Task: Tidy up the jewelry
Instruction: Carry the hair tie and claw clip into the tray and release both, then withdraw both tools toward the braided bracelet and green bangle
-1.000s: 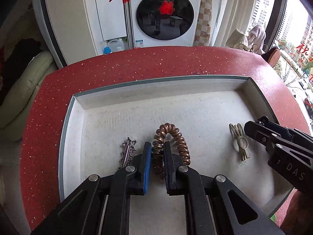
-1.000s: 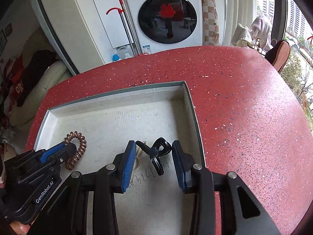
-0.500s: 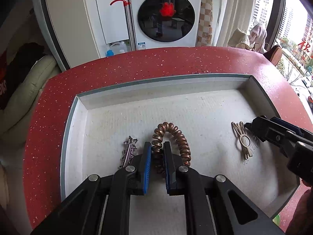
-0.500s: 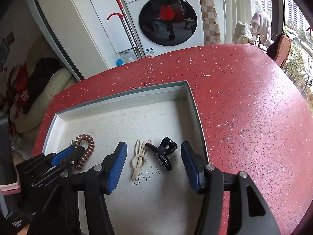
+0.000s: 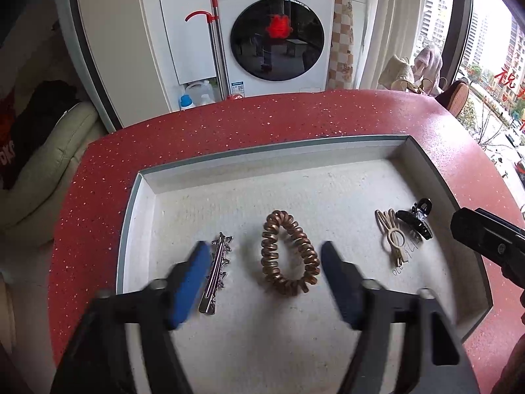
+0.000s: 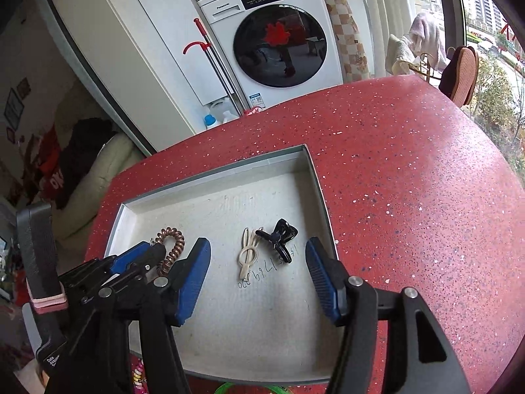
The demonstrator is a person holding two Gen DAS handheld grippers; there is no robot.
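Between the opening left claw, seemingly untouched, lies the coil hair tie.

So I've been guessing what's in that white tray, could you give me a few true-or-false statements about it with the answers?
1. The copper coil hair tie lies in the tray. True.
2. The left hand-held gripper squeezes the coil. False: its jaws are opening, pads apart from it.
3. The black claw clip lies beside the cream clip. True.
4. The silver star clip sits on the red counter. False: it lies in the tray.
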